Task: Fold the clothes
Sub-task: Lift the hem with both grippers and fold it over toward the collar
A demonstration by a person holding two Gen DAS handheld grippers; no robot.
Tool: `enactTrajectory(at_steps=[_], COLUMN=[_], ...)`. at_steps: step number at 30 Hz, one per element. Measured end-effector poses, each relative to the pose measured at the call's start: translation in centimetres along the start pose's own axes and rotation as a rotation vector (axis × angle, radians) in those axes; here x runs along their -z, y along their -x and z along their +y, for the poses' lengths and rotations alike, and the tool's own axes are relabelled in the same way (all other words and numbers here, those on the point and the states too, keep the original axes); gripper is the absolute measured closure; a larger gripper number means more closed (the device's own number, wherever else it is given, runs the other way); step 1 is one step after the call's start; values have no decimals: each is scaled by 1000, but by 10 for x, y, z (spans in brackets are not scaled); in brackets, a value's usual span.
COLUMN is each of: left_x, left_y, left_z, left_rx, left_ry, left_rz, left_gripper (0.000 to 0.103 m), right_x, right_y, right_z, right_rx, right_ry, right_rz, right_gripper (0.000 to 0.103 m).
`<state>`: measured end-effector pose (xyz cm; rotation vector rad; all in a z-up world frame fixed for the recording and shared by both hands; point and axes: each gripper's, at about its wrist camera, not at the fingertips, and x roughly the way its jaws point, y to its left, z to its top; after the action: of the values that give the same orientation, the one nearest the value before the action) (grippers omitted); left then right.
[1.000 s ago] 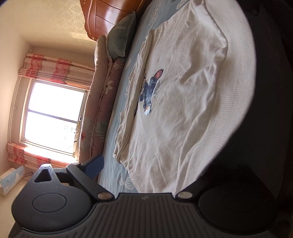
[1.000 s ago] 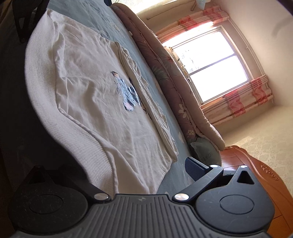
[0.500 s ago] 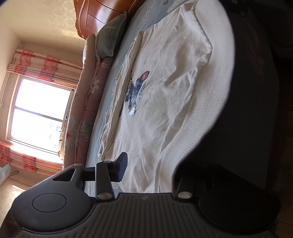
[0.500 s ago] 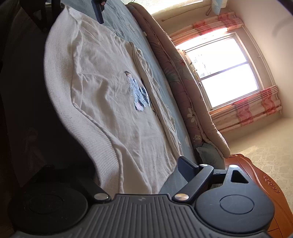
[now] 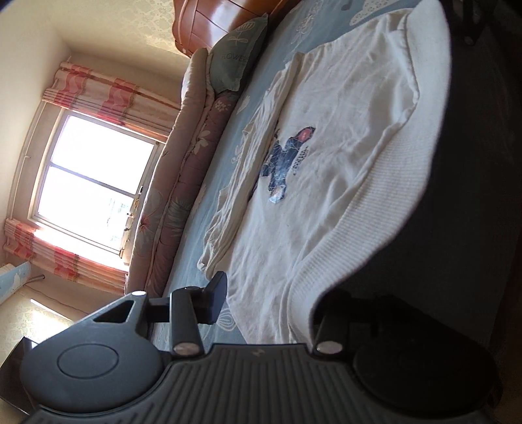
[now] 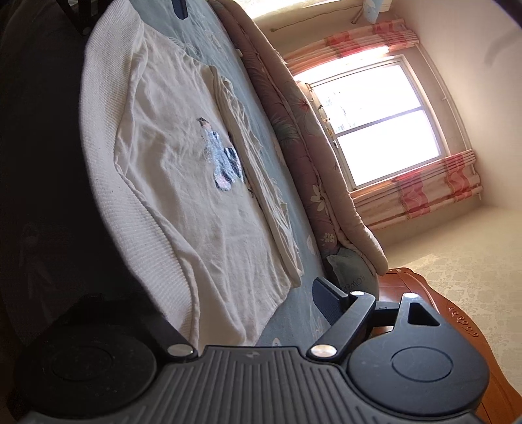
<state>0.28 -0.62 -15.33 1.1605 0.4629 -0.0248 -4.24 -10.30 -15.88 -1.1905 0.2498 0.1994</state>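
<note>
Garment: cream sweatshirt (image 5: 326,182) w/ dark graphic print (image 5: 287,163), spread flat on blue bedsheet (image 5: 303,29); ribbed hem (image 5: 375,208) drapes over near bed edge. Far portion, at 10 o'clock from print, lies bunched/doubled. Fabric est. soft, light, limp, non-slip; will sag between grips. Grip rec.: hem corners, pinch both layers.

Left gripper (image 5: 264,310): rolled sideways, low at hem end, fingers spread wide, hem between them, not clamped. Right gripper (image 6: 257,313): mirrored roll at opposite hem end, fingers apart, holding nothing.
</note>
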Motion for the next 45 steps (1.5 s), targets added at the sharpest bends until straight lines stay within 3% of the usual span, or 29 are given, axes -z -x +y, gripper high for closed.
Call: enactTrajectory(at_steps=[10,18,45], left_x=[-14,-26,-50], left_y=[-18,-48,-190], left_z=[26,44,92], left_rx=[-73,-61,-80], left_ry=[71,58,83], left_rz=[14,13,5], left_gripper=[55,55,55], right_x=[-5,-10,-26], right_y=[-17,-46,-223], right_z=[-22,-45,-98], right_rx=[116,149,249], right_ry=[-41,-35,-75], right_rz=[13,10,79], right_gripper=[13,10,7])
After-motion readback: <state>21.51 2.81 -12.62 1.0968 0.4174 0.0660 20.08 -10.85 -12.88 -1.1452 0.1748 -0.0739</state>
